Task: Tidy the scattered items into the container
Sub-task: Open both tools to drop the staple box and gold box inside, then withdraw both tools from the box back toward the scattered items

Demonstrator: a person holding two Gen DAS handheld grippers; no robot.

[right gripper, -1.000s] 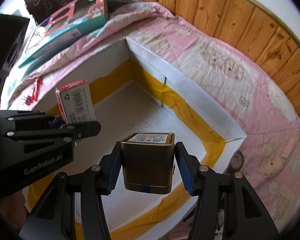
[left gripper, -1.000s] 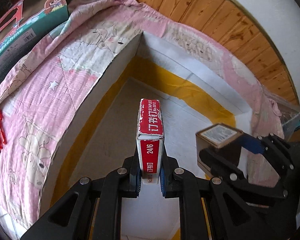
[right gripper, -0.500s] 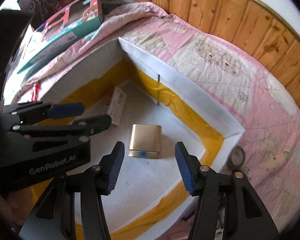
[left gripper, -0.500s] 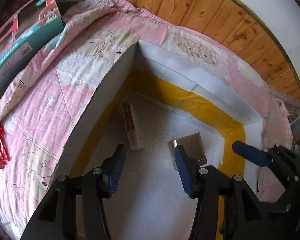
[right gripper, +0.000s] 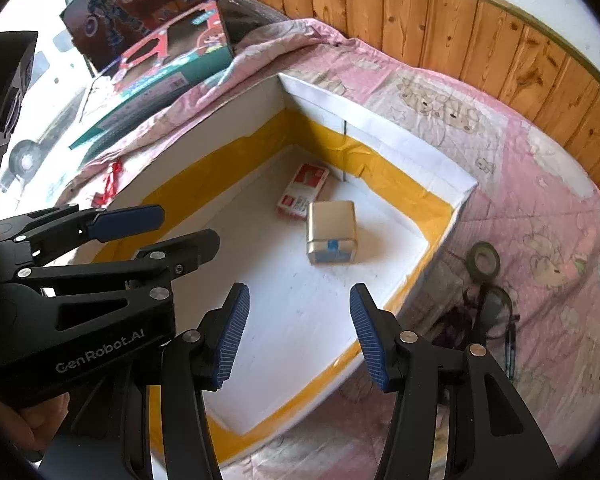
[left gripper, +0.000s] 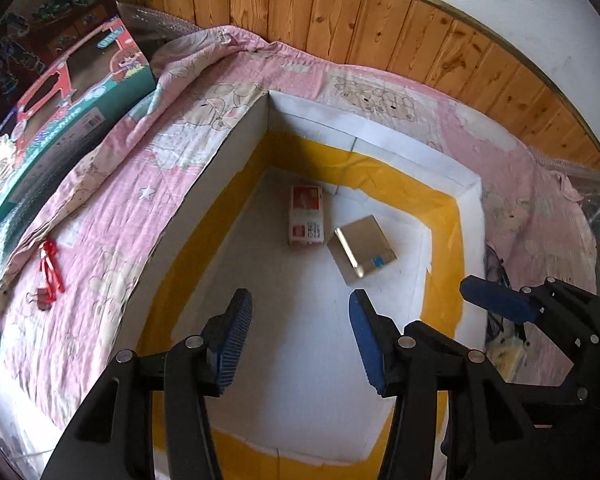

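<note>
Pink quilt [left gripper: 112, 216] on bed, wood-panelled wall behind. White box [left gripper: 466, 184] holds staple box [left gripper: 306, 216] and gold tin [left gripper: 362, 248]. Left tongs [left gripper: 300, 340], right tongs [right gripper: 298, 328] both apart, empty. Next: right tongs toward tape roll [right gripper: 485, 260]; approach flat, clear box rim.

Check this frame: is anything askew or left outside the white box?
Inside the white box, the staple box and gold tin lie flat at different angles, nothing damaged. Outside on the pink quilt: a tape roll and dark tangled cords right, a red clip left.
</note>
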